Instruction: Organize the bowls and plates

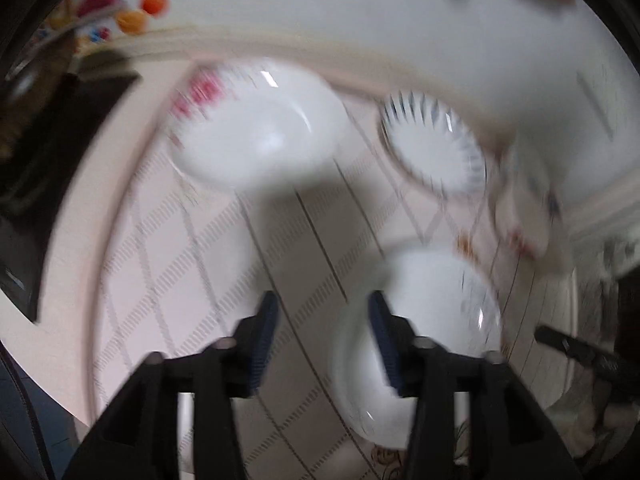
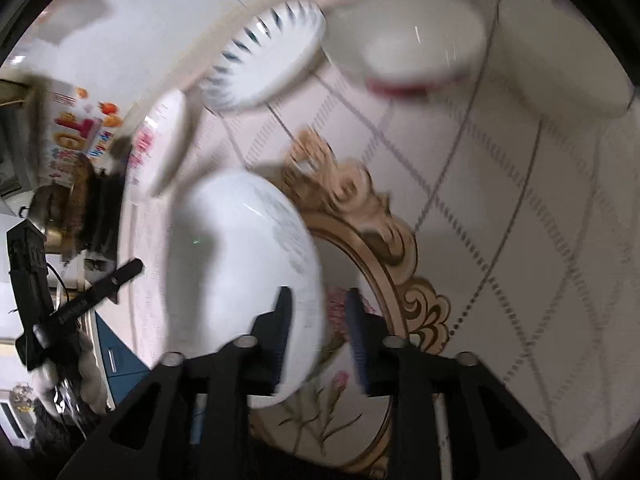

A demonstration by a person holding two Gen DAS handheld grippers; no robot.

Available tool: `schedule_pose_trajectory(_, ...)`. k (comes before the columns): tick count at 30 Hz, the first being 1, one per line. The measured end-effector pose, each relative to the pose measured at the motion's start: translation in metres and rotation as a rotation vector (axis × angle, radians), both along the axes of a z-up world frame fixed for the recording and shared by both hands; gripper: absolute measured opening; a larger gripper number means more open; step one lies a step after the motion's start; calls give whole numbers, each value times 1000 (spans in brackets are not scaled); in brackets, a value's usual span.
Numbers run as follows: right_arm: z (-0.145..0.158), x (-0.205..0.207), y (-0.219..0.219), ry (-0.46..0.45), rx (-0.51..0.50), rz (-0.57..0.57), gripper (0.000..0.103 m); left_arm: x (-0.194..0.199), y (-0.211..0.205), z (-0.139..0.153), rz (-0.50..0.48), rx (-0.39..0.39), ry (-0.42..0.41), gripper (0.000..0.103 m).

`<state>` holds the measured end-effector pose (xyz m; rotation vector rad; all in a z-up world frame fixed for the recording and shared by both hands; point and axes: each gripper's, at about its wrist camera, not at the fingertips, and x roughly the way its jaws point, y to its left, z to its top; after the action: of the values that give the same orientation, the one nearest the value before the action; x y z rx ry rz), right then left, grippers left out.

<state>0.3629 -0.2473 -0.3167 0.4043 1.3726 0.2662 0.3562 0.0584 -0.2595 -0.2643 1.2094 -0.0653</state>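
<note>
Both views are motion-blurred. In the left wrist view my left gripper (image 1: 322, 316) is open and empty above the patterned tablecloth (image 1: 224, 280). A white bowl (image 1: 440, 320) lies just right of its right finger. A white bowl with pink flowers (image 1: 256, 124) and a plate with blue rim strokes (image 1: 434, 148) lie farther off. In the right wrist view my right gripper (image 2: 318, 312) is open, its jaws either side of the rim of a white bowl (image 2: 240, 264). The blue-stroke plate (image 2: 268, 56), a pink-flower dish (image 2: 164, 144) and a red-banded bowl (image 2: 412, 40) lie beyond.
The table is round, with a gold-scroll medallion (image 2: 384, 240) at its centre. A colourful box (image 2: 76, 128) and dark clutter stand past the table's left edge. The other gripper (image 2: 80, 304) shows at the left. A white wall rises behind the table.
</note>
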Motion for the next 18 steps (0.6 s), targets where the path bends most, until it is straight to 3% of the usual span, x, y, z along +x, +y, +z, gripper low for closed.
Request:
schedule_pose_trajectory(2, 28, 8, 12, -38, 18, 6, 62, 21, 28, 14, 49, -3, -42, 68)
schedule_pose_trajectory(3, 38, 14, 21, -53, 42, 9, 66, 36, 42, 16, 67, -6, -49, 68)
schedule_pose_trajectory(7, 50, 70, 83, -78, 171, 47, 67, 89, 94, -5, 102, 24, -14, 68)
schedule_pose_trajectory(14, -11, 188, 182, -40, 128, 4, 67, 161, 142, -71, 50, 27, 103, 68)
schedule_pose_trajectory(16, -23, 205, 194, -44, 103, -6, 63, 171, 141, -85, 21, 21, 126, 68)
schedule_pose_trajectory(18, -33, 220, 204, -63, 66, -1, 52, 176, 141, -93, 7, -4, 127, 61)
